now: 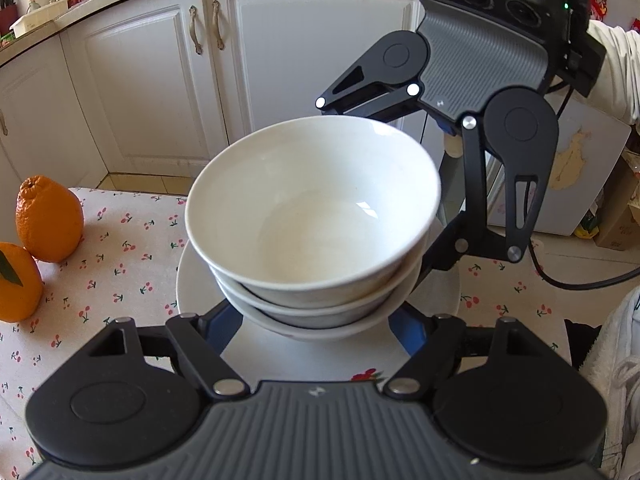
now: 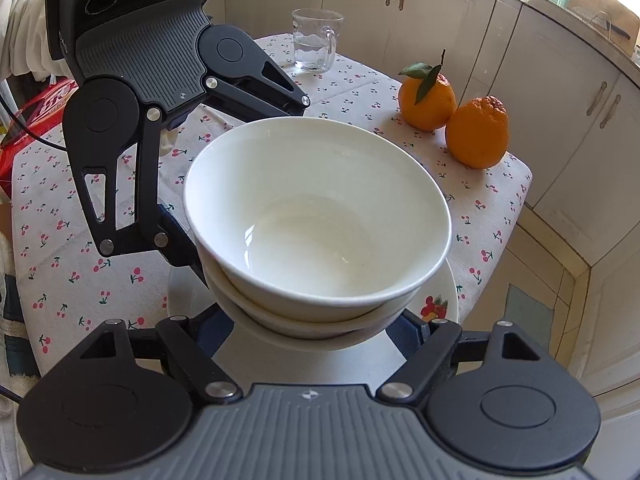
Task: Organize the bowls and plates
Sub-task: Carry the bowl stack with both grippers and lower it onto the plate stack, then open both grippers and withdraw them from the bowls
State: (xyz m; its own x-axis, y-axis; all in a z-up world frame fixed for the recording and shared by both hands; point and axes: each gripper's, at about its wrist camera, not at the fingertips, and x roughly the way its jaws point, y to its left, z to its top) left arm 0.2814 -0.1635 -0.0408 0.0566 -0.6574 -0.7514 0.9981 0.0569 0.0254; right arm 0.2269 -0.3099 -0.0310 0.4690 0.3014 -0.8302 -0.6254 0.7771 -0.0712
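Note:
A stack of three white bowls [image 1: 316, 216] stands on a white plate [image 1: 192, 280] with a fruit print, on the cherry-print tablecloth. It also shows in the right wrist view [image 2: 316, 216], with the plate [image 2: 436, 304] under it. My left gripper [image 1: 316, 328] is open, its blue-padded fingers [image 1: 224, 328] on either side of the lowest bowl. My right gripper [image 2: 316, 332] is open the same way from the opposite side, fingers [image 2: 412, 332] flanking the stack. Each gripper appears across the stack in the other's view. The fingertips are hidden under the bowls.
Two oranges [image 1: 44, 220] sit on the table left of the stack; they also show in the right wrist view [image 2: 476, 132]. A glass mug [image 2: 314, 40] of water stands at the far side. White cabinets [image 1: 160, 80] and the table edge [image 2: 524, 184] are close by.

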